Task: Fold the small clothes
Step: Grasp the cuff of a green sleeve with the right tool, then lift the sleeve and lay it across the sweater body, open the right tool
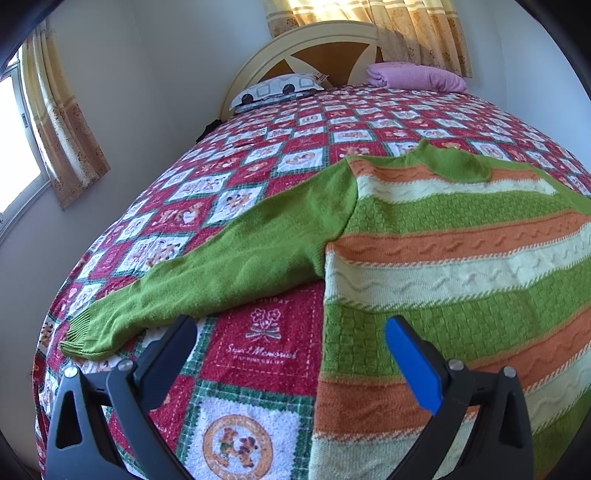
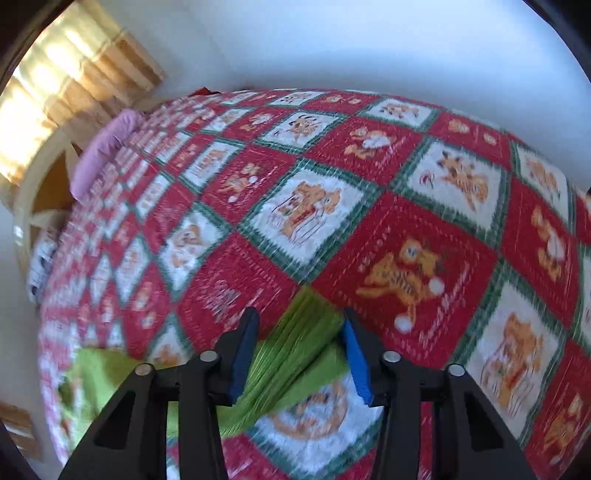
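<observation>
Two grippers sit nearest our cameras. Our left gripper (image 1: 291, 332) hovers with its fingers (image 1: 410, 354) wide apart and nothing between them; at 3 o'clock of it lies the striped body of the sweater (image 1: 461, 258), green, orange and cream, spread flat on the bed (image 1: 258, 155). Its plain green left sleeve (image 1: 207, 280) stretches out toward 9 o'clock, cuff near the bed's edge, crossing just beyond the left gripper's tips. In the right wrist view, which is blurred, our right gripper (image 2: 299, 325) has its blue-padded fingers (image 2: 354, 354) partly apart with the ribbed green cuff (image 2: 295, 339) of the other sleeve between them; we cannot tell whether the pads press on it. Under everything spreads the red, green and white patchwork bedspread (image 1: 255, 354). Farther off, at 12 o'clock, a patterned pillow (image 1: 280, 88) and a folded pink blanket (image 1: 417, 77) rest against the cream headboard (image 1: 314, 40), with curtains (image 1: 399, 22) behind.
</observation>
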Tool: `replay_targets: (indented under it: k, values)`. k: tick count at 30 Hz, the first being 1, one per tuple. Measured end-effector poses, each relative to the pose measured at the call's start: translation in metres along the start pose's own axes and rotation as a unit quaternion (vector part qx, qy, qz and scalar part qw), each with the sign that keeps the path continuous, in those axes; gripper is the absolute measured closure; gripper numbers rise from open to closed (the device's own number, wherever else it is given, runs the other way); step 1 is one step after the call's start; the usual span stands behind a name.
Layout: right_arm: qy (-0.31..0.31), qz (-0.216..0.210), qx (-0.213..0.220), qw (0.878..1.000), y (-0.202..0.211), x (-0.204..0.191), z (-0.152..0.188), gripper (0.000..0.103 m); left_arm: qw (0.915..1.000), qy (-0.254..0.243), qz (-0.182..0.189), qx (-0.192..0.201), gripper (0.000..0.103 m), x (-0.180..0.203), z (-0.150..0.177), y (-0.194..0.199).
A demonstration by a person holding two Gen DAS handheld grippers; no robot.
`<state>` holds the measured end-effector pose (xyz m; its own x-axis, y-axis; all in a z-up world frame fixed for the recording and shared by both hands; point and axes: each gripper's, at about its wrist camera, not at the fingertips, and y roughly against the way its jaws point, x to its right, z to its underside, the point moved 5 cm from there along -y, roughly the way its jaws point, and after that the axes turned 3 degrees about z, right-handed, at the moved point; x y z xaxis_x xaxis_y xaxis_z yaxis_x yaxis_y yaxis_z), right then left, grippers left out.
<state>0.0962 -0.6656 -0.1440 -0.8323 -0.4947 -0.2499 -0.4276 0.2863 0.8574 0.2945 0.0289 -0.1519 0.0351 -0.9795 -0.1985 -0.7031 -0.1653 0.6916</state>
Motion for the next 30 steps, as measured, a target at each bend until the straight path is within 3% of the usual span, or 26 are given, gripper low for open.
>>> replay_targets:
  k: [1, 4, 10, 13, 18, 22, 30]
  values:
    - [0.003, 0.002, 0.005, 1.0, 0.002, -0.001, -0.002, 0.089, 1.0, 0.001, 0.0, -0.001, 0.0, 0.0, 0.002, 0.0]
    - [0.015, -0.024, 0.032, 0.999, 0.019, -0.012, -0.01, 0.098, 1.0, 0.005, 0.002, -0.004, 0.0, 0.0, 0.004, 0.0]
    - [0.076, -0.054, 0.106, 0.99, 0.078, -0.059, -0.027, 0.099, 0.9998, 0.015, 0.01, 0.002, 0.0, -0.002, 0.002, 0.006]
    - [0.108, -0.078, 0.155, 0.979, 0.118, -0.09, -0.035, 0.099, 0.9997, 0.017, 0.015, 0.005, 0.0, -0.002, 0.002, 0.011]
    - [0.168, -0.121, 0.23, 0.951, 0.187, -0.156, -0.044, 0.099, 0.9995, 0.022, 0.022, 0.001, 0.0, -0.002, 0.006, 0.01]
    - [0.231, -0.155, 0.269, 0.922, 0.234, -0.22, -0.031, 0.099, 0.9993, 0.027, 0.027, -0.003, 0.0, -0.003, 0.009, 0.009]
    - [0.373, -0.204, 0.288, 0.858, 0.278, -0.344, 0.055, 0.099, 0.9985, 0.043, 0.033, -0.006, 0.0, -0.015, 0.015, 0.007]
